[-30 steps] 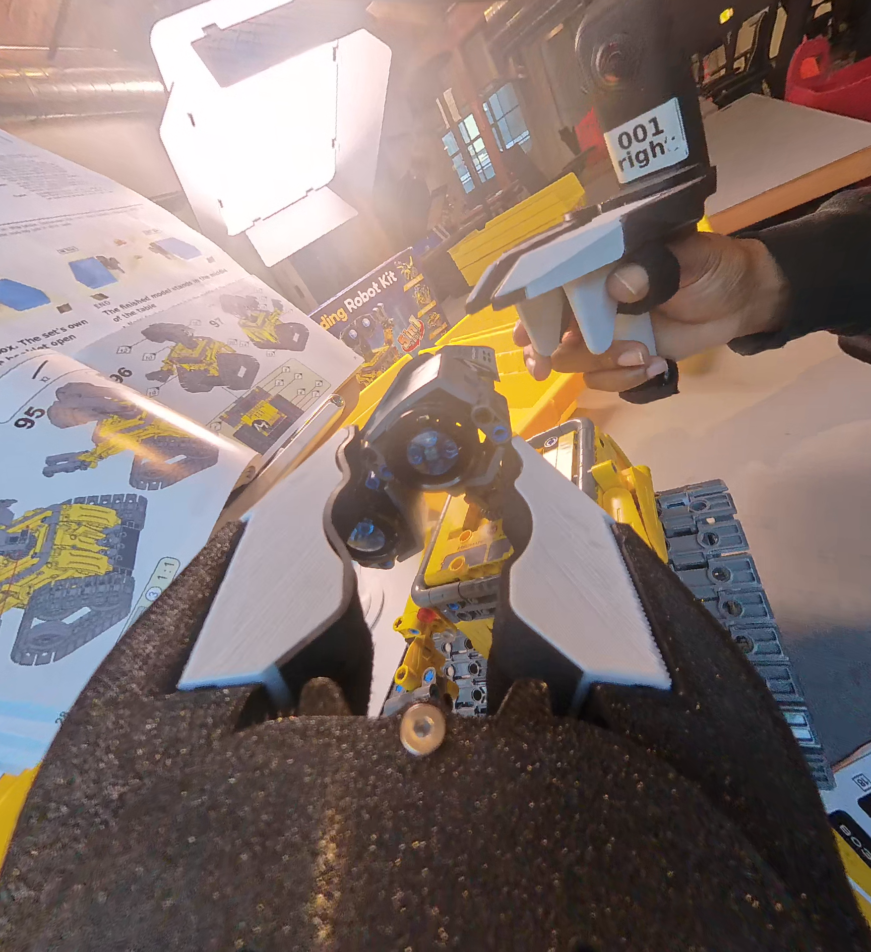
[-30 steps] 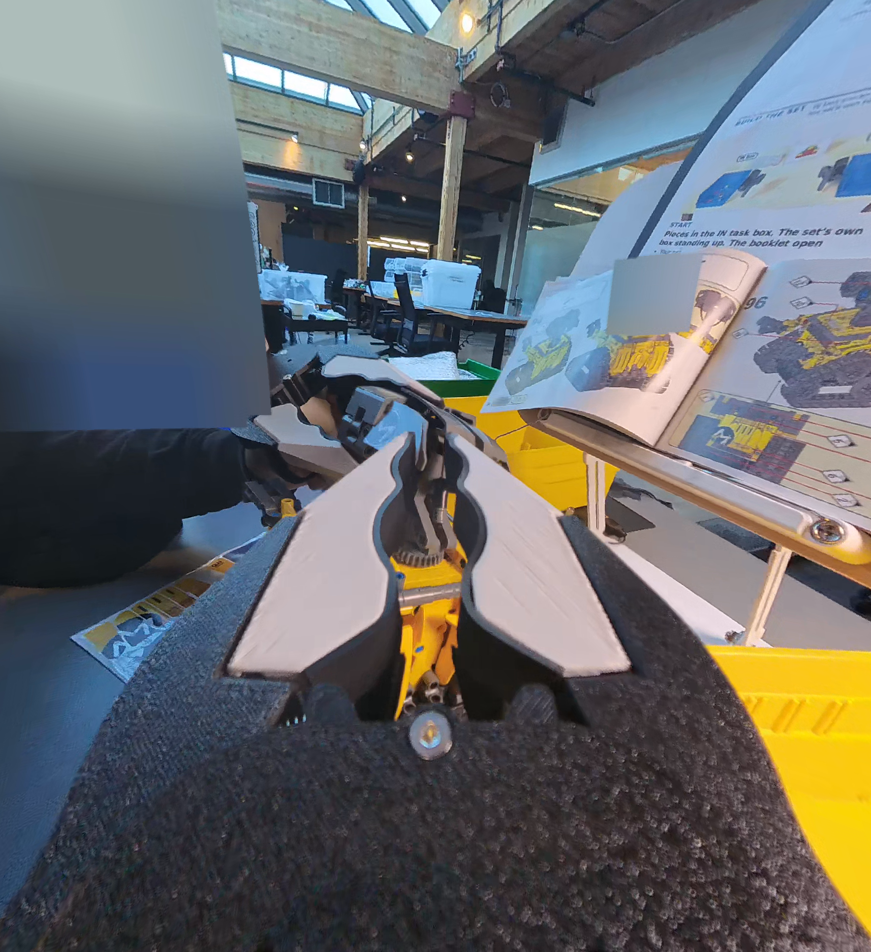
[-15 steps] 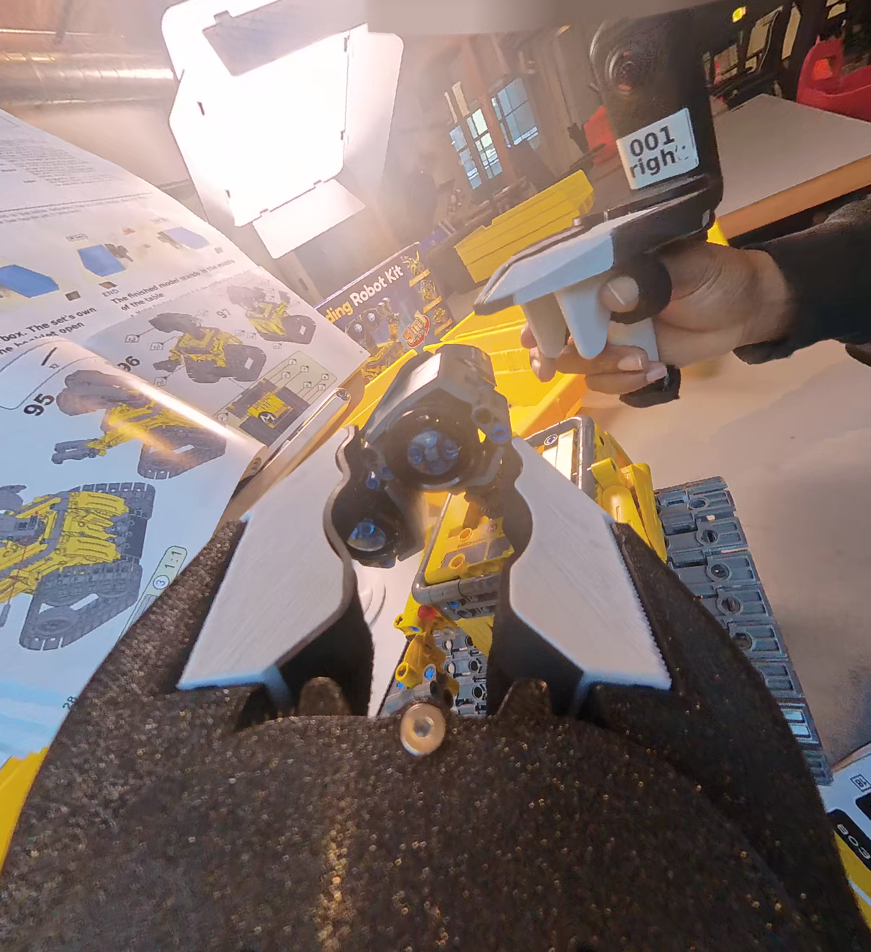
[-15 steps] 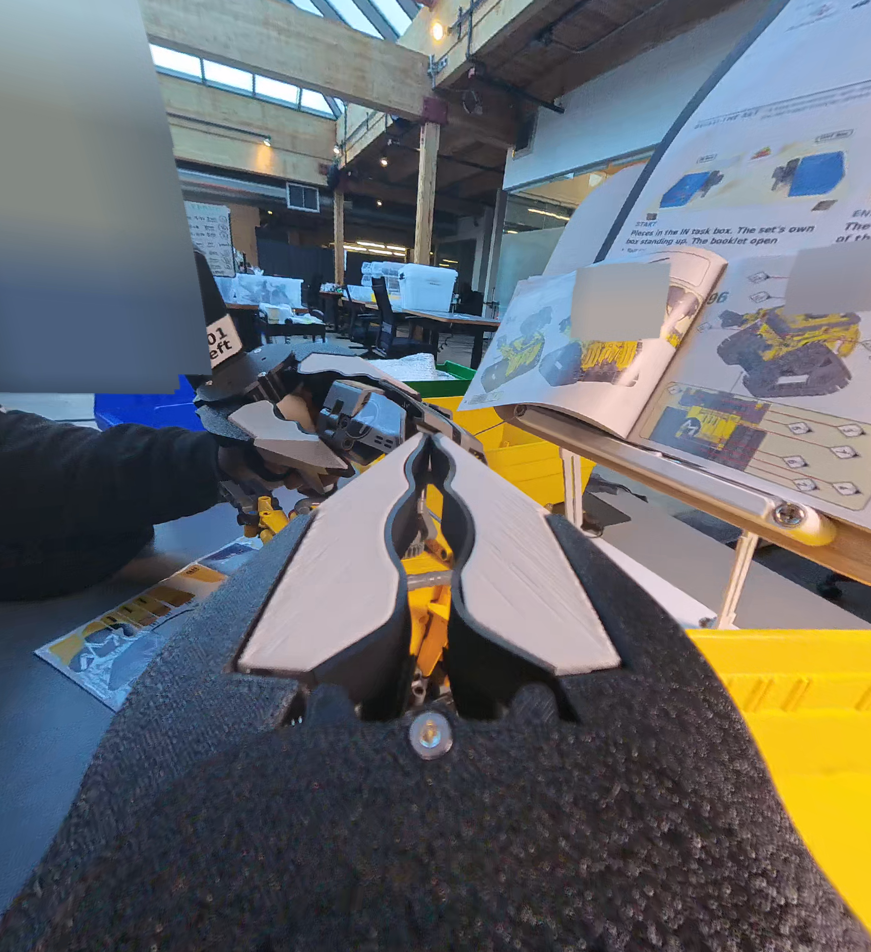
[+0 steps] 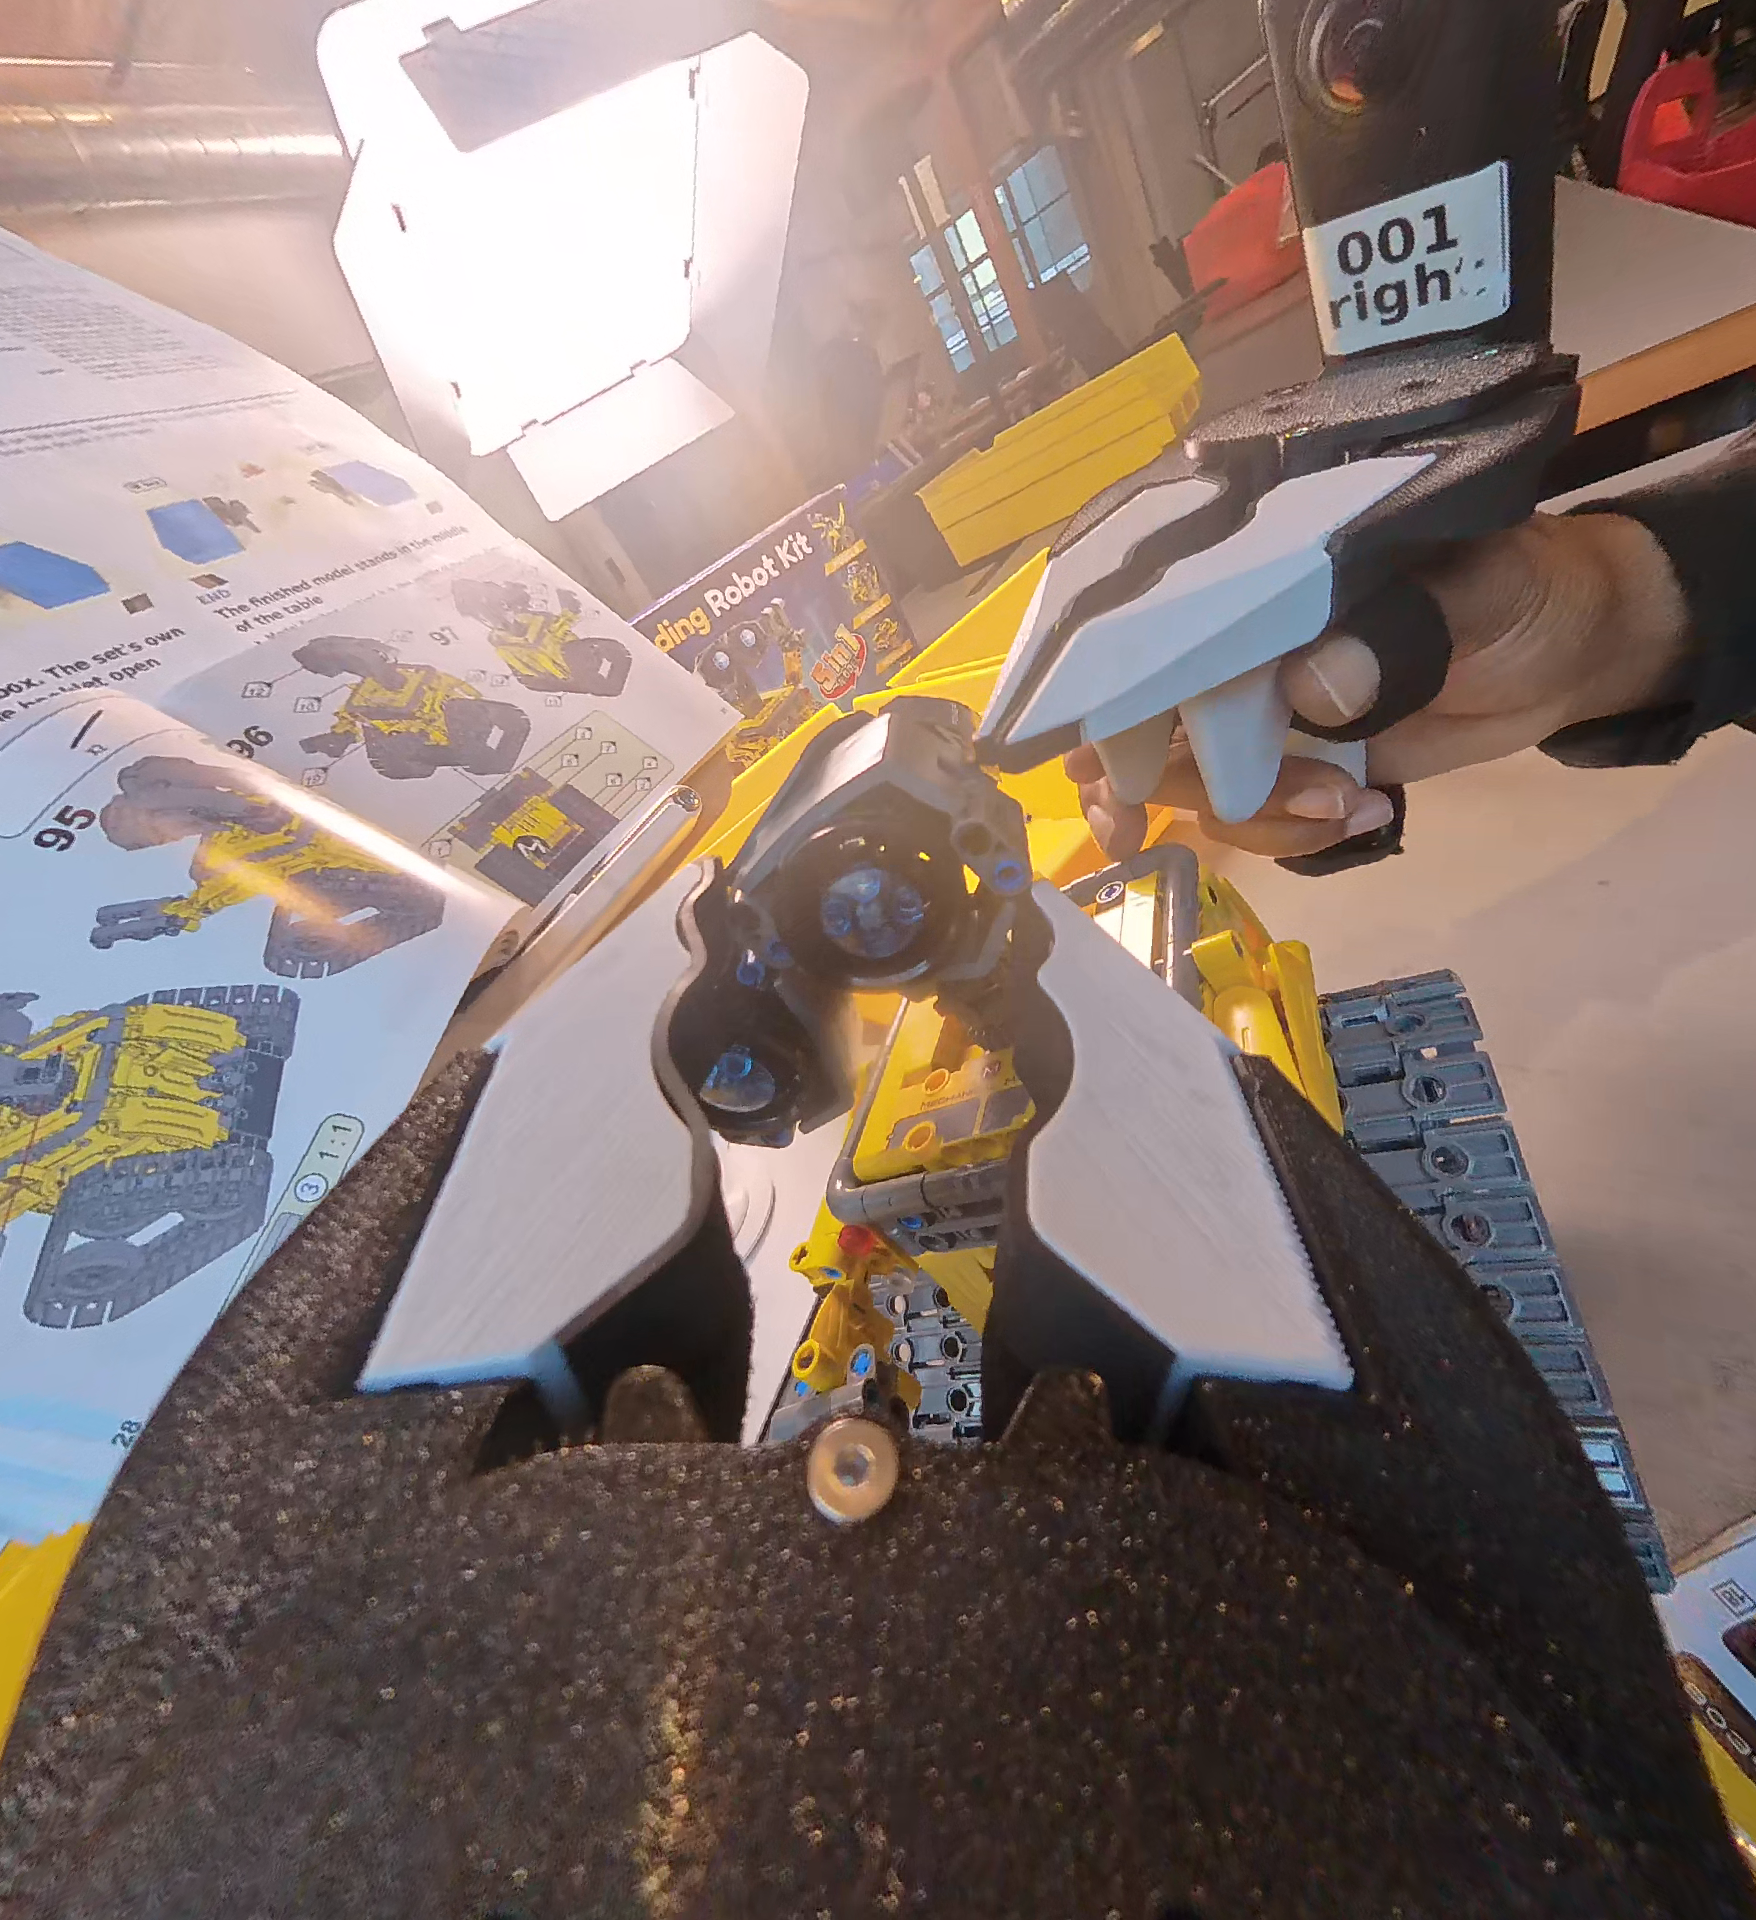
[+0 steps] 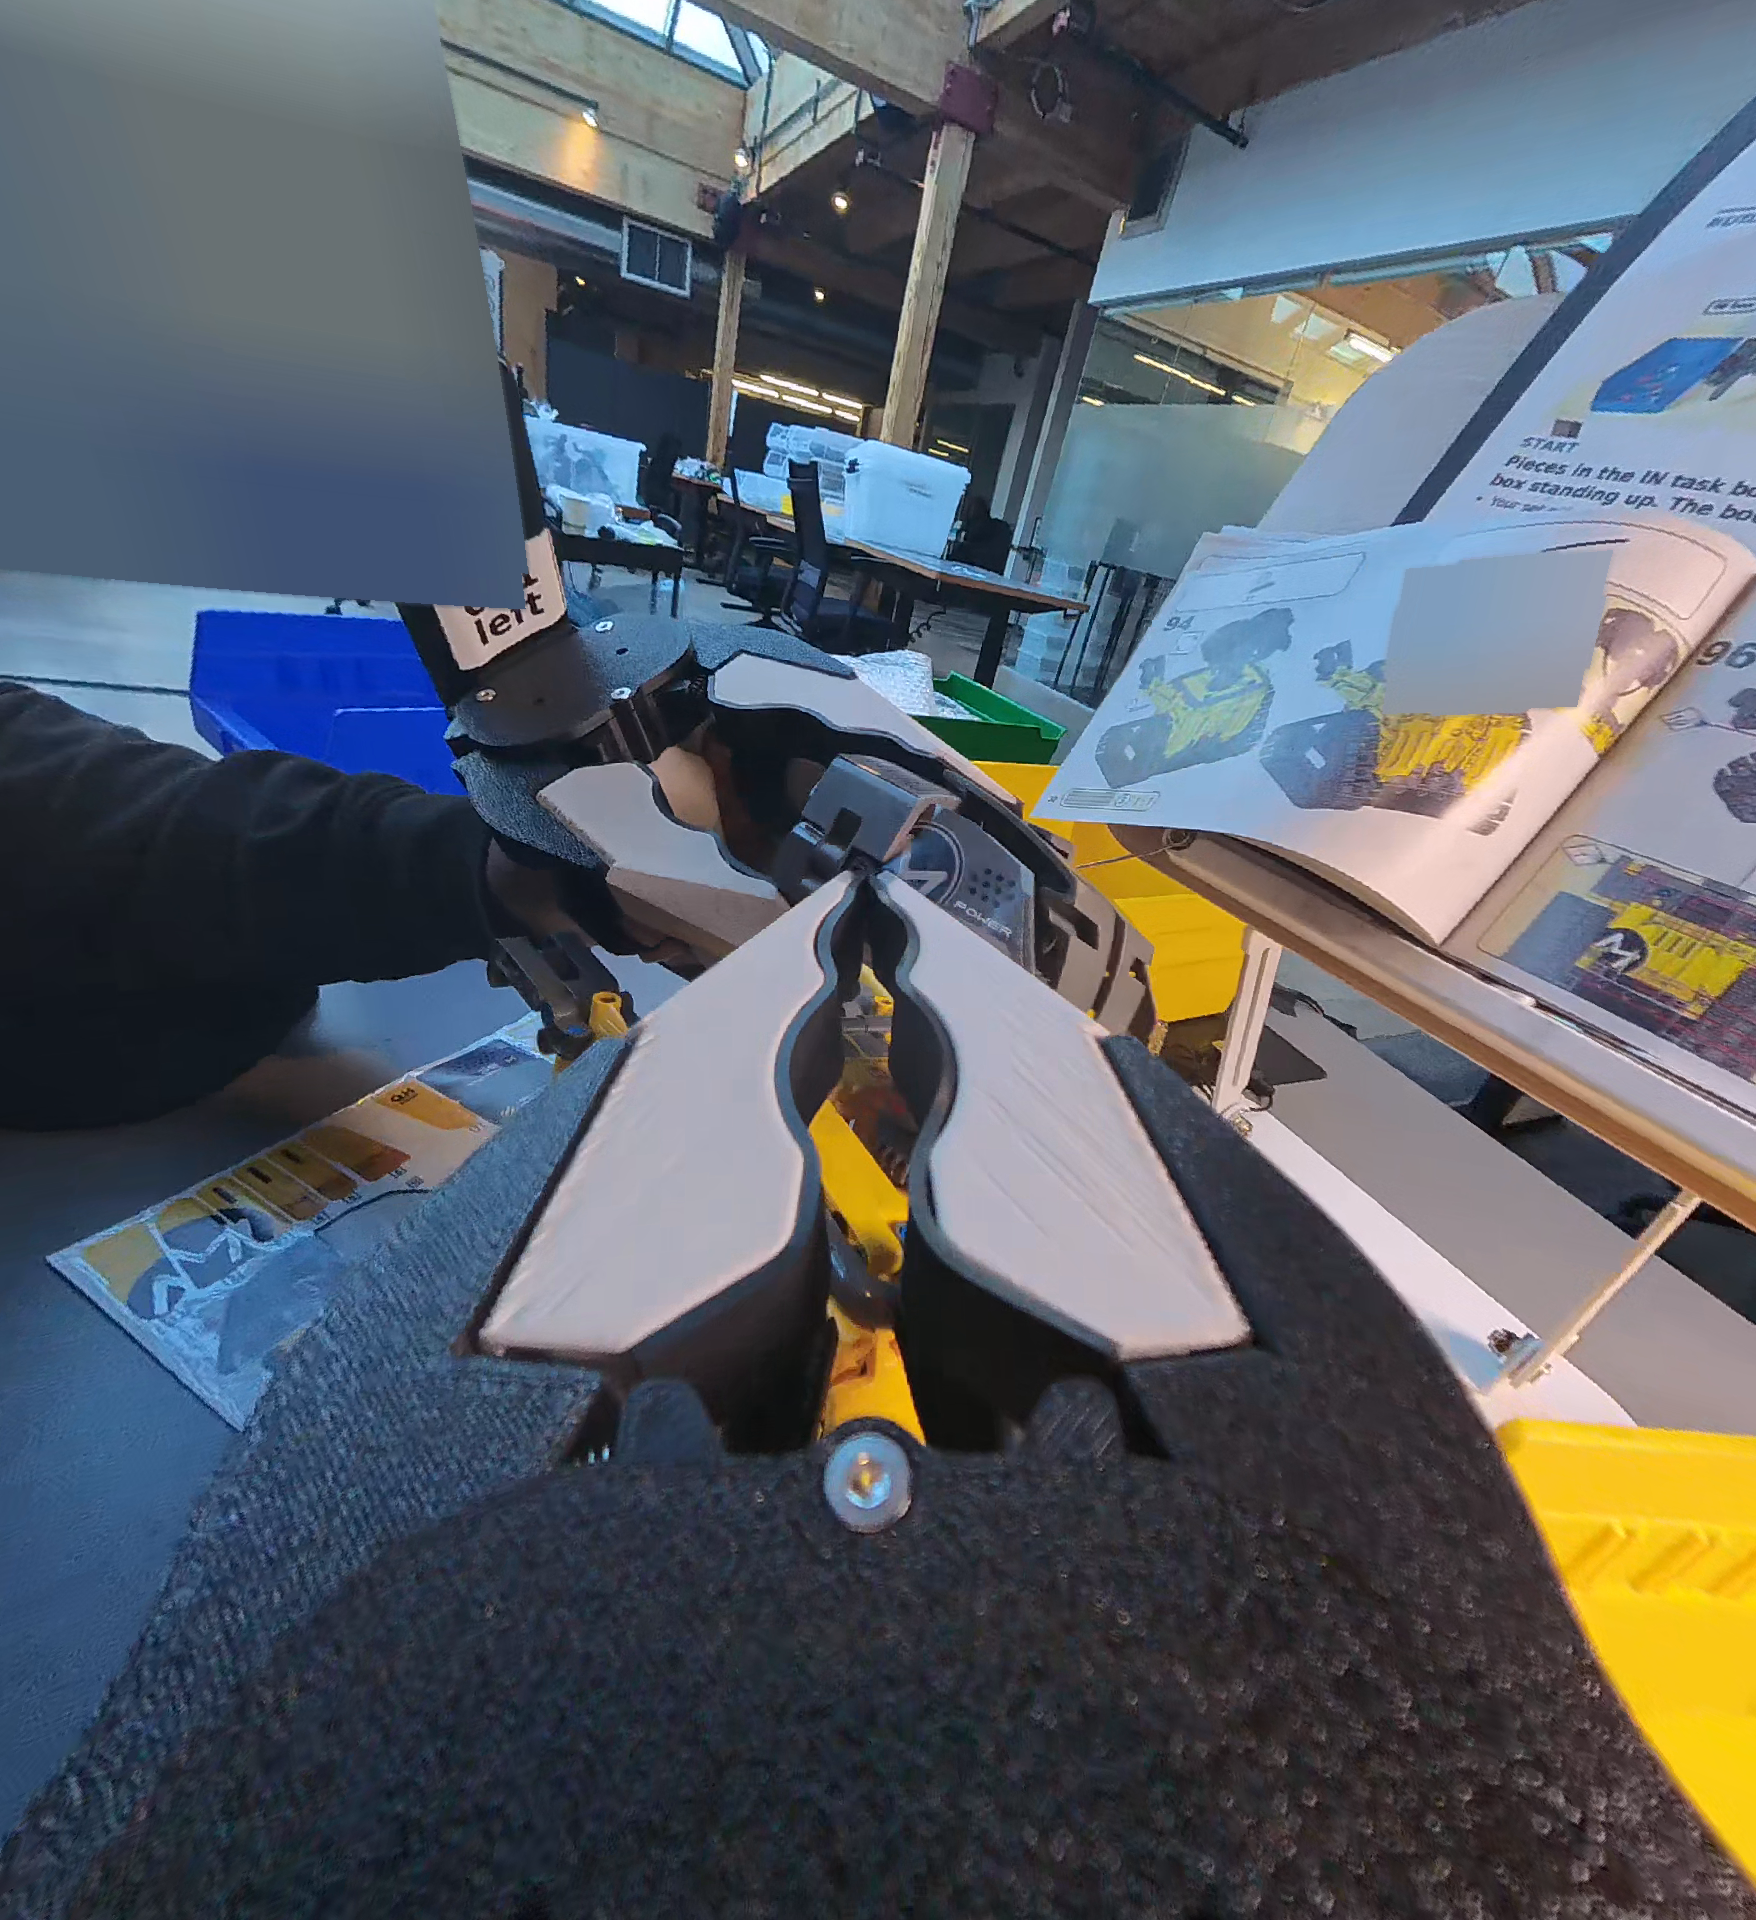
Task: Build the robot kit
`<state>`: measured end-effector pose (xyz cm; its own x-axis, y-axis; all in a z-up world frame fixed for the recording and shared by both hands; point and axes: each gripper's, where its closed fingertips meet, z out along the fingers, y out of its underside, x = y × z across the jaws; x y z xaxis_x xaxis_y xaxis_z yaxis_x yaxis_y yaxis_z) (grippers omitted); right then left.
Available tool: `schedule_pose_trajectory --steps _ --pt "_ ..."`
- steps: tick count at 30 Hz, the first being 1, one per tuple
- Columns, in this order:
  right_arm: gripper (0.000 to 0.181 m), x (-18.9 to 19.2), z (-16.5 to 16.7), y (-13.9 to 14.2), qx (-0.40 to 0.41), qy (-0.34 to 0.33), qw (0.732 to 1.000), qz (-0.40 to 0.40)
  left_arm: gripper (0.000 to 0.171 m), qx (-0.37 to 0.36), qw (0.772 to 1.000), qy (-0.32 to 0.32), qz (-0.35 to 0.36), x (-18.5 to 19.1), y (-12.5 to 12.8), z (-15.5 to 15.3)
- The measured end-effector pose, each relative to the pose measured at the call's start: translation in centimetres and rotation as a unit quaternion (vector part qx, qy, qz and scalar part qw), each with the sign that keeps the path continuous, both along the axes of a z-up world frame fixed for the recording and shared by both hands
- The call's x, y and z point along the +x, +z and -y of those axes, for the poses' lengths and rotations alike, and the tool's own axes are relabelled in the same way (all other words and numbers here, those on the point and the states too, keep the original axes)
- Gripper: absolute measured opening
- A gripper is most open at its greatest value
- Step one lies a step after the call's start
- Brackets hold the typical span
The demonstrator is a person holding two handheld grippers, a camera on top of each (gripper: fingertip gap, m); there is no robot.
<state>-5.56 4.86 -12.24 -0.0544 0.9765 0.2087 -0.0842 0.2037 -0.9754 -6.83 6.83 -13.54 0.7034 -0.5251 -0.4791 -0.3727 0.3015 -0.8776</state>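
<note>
A yellow tracked robot model (image 5: 1258,997) stands on the table, with grey tracks (image 5: 1425,1122). Its dark grey head with two round eyes (image 5: 858,914) sits between my left gripper's fingers. My left gripper (image 5: 869,904) is shut on that head. My right gripper (image 5: 988,732) comes in from the upper right with its jaws together, its tip touching the top of the head. In the right wrist view my right gripper (image 6: 858,883) is shut, tips against a small grey part on the head (image 6: 967,873). The left gripper (image 6: 832,821) clasps the head from the left.
An open instruction booklet on a tilted stand (image 5: 178,831) rises close on the left and shows in the right wrist view (image 6: 1425,727). A bright light panel (image 5: 562,239), a kit box (image 5: 780,613) and yellow bins (image 5: 1061,447) stand behind. A printed sheet (image 6: 261,1247) lies on the table. Less than 4 cm separates the two grippers' tips.
My right gripper's jaws closed from a small gap to shut, and its tip rose and came in onto the top of the head. My left gripper kept its hold.
</note>
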Motion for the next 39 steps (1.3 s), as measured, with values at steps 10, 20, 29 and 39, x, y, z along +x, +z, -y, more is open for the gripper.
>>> schedule_pose_trajectory --steps 10,20,29,39 --pt "0.0 0.5 0.2 1.2 -0.014 0.016 1.0 -0.002 0.053 0.005 1.0 -0.001 -0.014 0.2 -0.1 0.3" --pt "0.009 -0.3 -0.5 1.1 -0.015 -0.02 1.0 0.006 0.053 0.01 0.999 0.008 -0.03 0.3 -0.2 0.4" --pt "0.015 1.3 -1.2 0.5 0.01 0.009 1.0 0.022 0.053 0.011 0.999 0.003 -0.033 0.3 -0.2 0.7" --pt "0.018 1.1 0.4 1.5 0.115 -0.001 0.993 -0.004 0.053 0.01 0.999 -0.004 -0.032 0.4 -0.2 0.7"
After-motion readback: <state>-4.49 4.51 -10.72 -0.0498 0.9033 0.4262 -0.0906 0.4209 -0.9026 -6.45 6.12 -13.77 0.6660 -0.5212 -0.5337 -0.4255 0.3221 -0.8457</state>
